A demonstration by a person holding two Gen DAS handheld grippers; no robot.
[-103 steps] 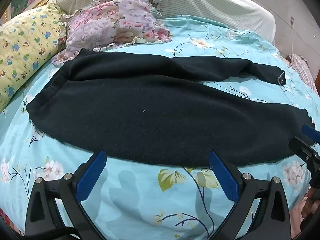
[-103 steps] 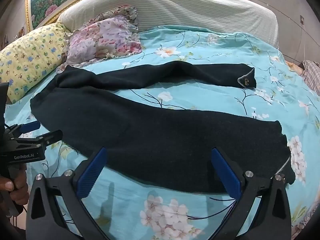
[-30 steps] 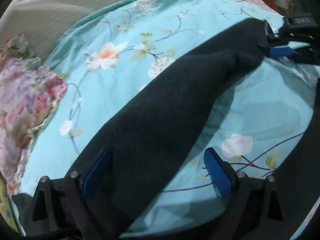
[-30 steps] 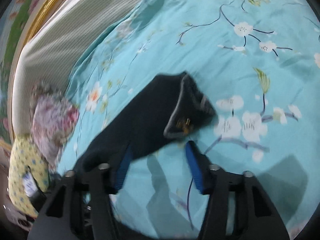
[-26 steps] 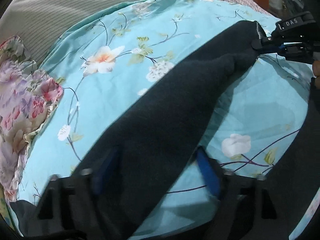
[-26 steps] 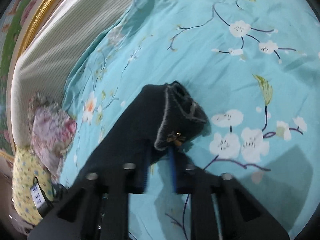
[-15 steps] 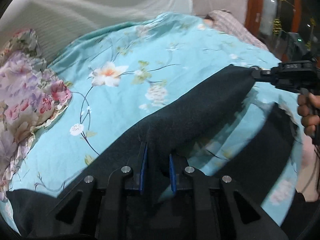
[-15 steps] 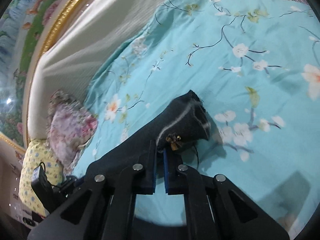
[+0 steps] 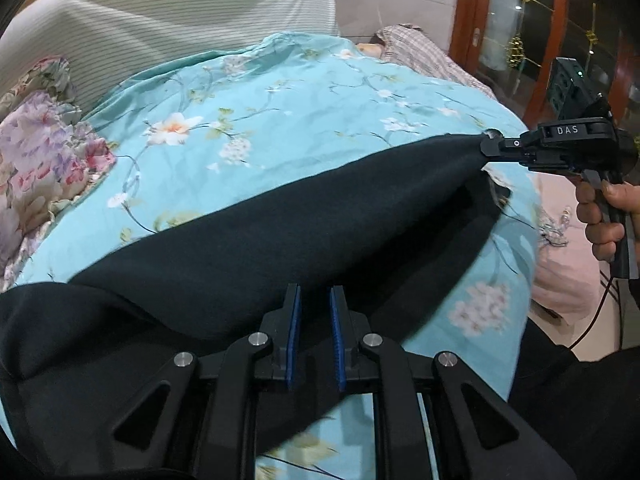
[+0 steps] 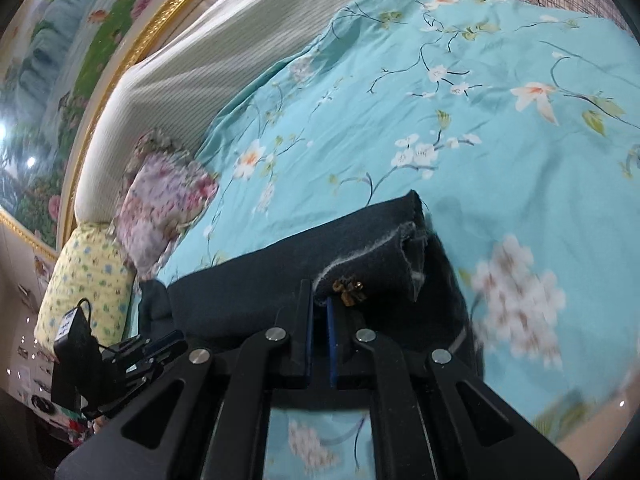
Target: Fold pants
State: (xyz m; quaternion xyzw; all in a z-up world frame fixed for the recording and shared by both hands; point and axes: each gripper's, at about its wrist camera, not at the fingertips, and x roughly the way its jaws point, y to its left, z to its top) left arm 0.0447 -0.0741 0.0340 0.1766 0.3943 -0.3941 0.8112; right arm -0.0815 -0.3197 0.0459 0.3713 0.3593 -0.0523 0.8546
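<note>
Two claws, left claw [image 9: 314, 300] and right claw [image 10: 319, 308], each clamp one pair of black pants [image 9: 280, 232] above two pillows.

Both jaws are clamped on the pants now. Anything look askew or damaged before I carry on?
The leg cuff beside the right gripper is turned back, its pale inner edge showing. Nothing looks torn; the pants hang taut between the grippers.

You've got black pants [image 9: 280, 240] on a turquoise floral bedspread [image 9: 304, 112], plus a pink-purple flowery pillow [image 9: 40, 160] and a yellow dotted one [image 10: 88, 280].
</note>
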